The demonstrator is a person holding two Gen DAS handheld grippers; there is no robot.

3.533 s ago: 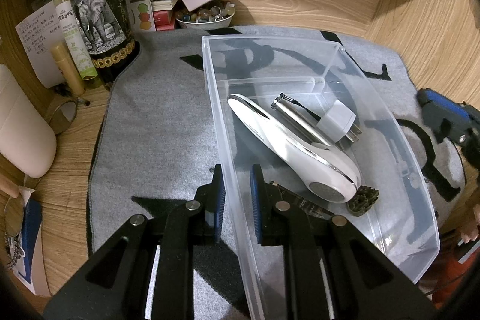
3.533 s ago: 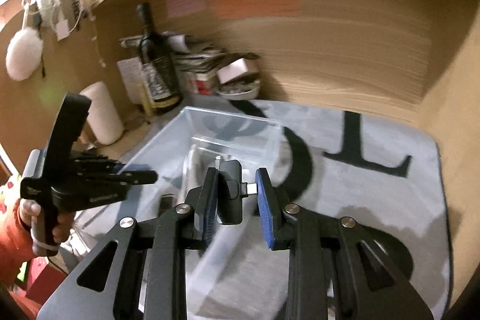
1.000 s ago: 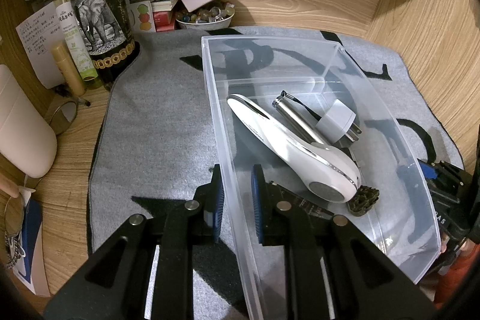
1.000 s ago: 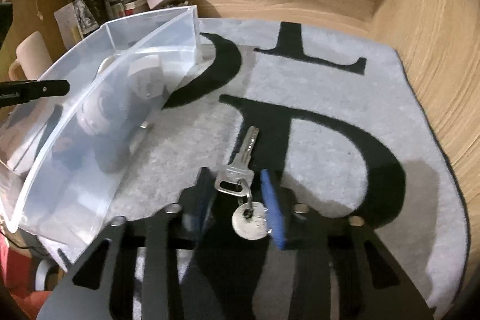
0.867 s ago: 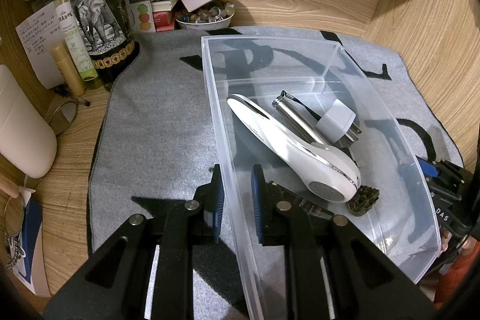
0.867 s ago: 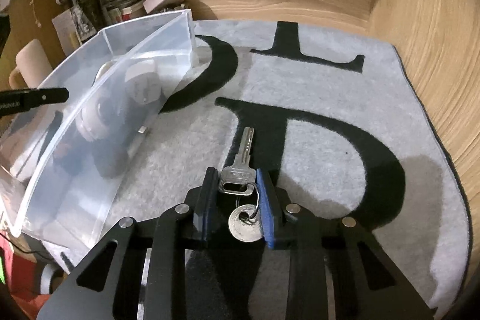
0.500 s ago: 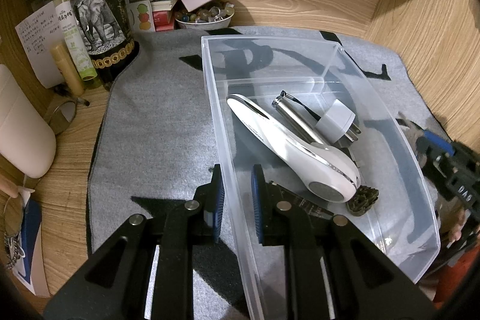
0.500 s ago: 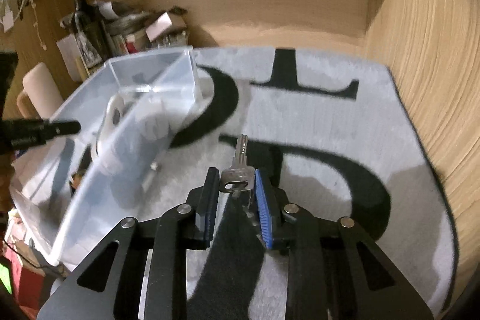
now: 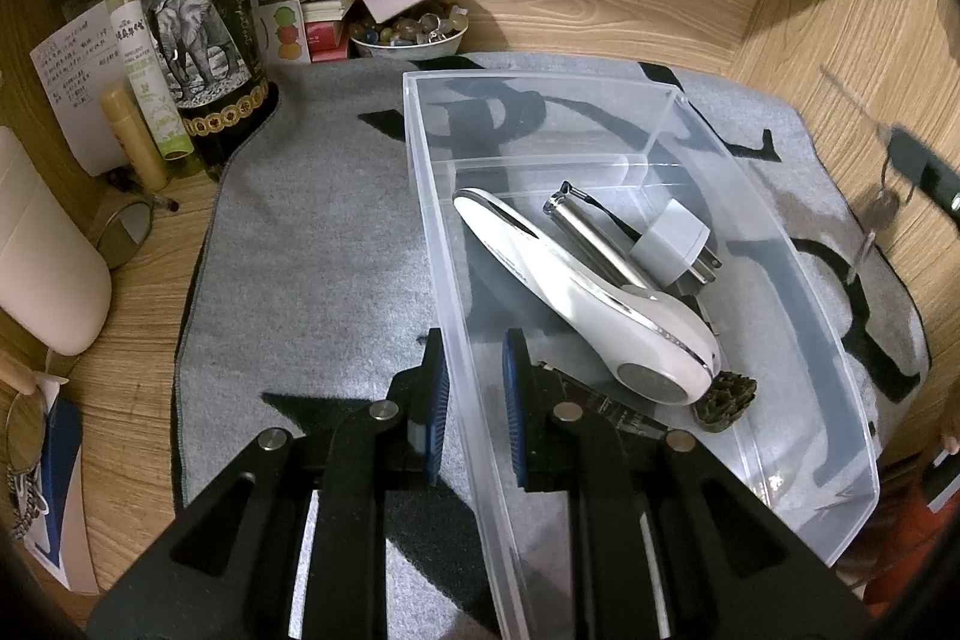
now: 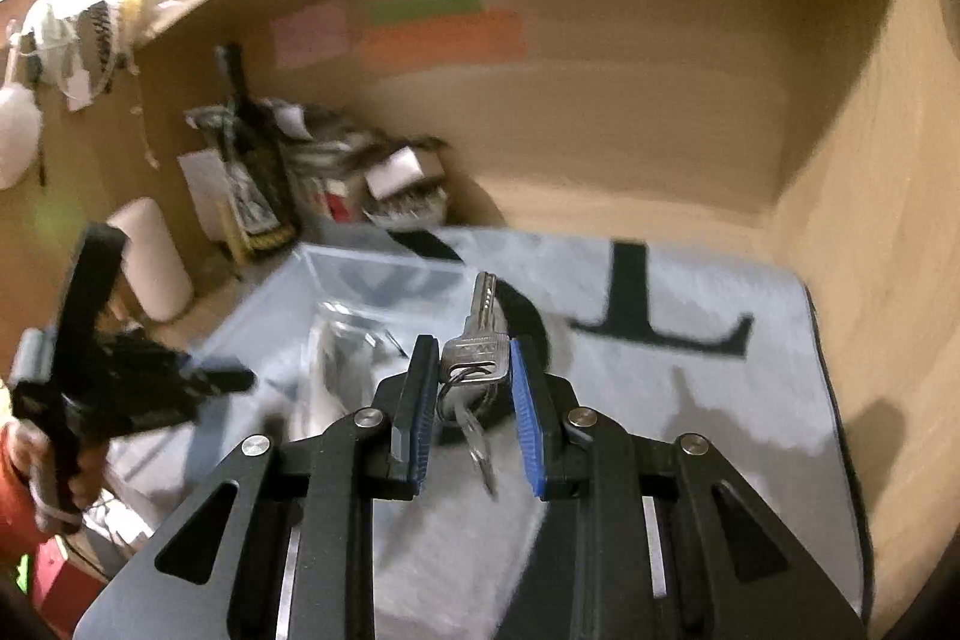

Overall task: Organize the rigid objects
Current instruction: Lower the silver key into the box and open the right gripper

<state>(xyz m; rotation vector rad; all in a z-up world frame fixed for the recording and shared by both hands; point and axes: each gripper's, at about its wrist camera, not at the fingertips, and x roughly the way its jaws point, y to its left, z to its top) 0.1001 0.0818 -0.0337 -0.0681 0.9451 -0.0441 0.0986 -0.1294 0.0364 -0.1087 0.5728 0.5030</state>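
Right wrist, fingers [image 10: 419, 400] gripping keys [image 10: 477, 340]

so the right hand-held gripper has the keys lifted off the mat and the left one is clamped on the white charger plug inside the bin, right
Not quite. The left hand-held gripper is clamped on the wall of the clear bin, not the white charger plug, which lies loose inside; the left wrist view shows this. The right hand-held gripper does hold the keys above the mat.

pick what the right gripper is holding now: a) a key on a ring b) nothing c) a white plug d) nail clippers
a: the right gripper is shut on the key, lifted off the mat, with the ring and a second key hanging below; the plug lies in the bin.
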